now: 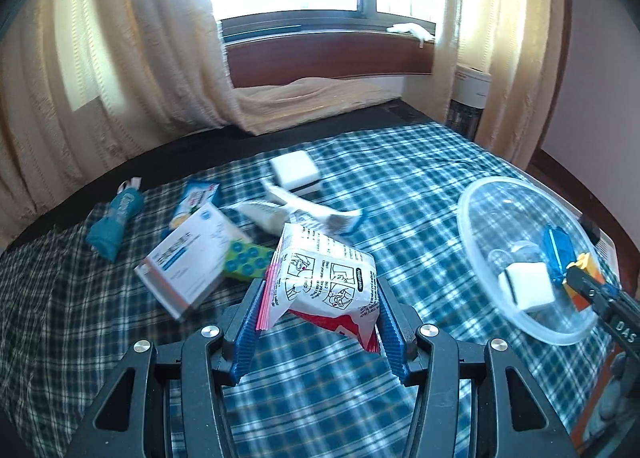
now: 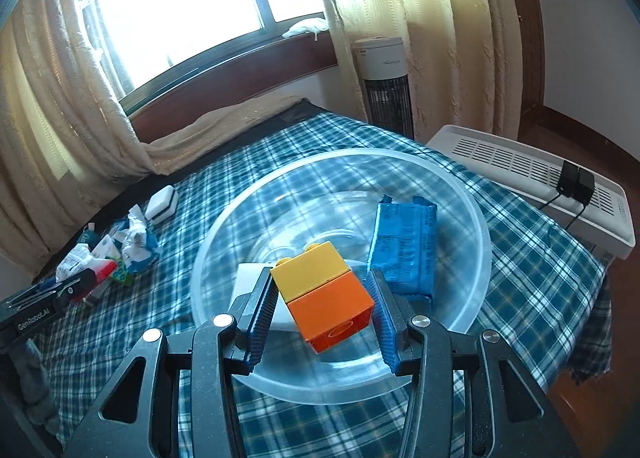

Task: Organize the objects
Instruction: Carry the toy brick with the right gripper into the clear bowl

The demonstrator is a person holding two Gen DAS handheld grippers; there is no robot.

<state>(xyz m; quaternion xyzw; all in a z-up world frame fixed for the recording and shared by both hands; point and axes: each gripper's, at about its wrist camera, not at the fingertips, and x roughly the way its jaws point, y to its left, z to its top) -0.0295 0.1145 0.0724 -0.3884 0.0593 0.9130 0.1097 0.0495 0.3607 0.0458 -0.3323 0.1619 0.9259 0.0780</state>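
My left gripper (image 1: 320, 302) is shut on a white and red printed packet (image 1: 332, 282), held above the blue plaid bedspread (image 1: 400, 186). My right gripper (image 2: 322, 294) is shut on a yellow-and-orange toy brick block (image 2: 324, 290), which hangs over a clear plastic bowl (image 2: 224, 226). A blue packet (image 2: 404, 250) and a white block (image 2: 246, 278) lie inside that bowl. In the left wrist view the bowl (image 1: 480, 218) sits at the right, with the right gripper's tip (image 1: 580, 282) reaching over its rim.
Loose items lie on the bed: a white box (image 1: 188, 262), a green dotted pack (image 1: 246, 258), a teal pouch (image 1: 116, 226), a white sponge block (image 1: 296, 170), a white tube (image 1: 268, 214). A white appliance (image 2: 532, 182) and a tower fan (image 2: 386, 86) stand beside the bed.
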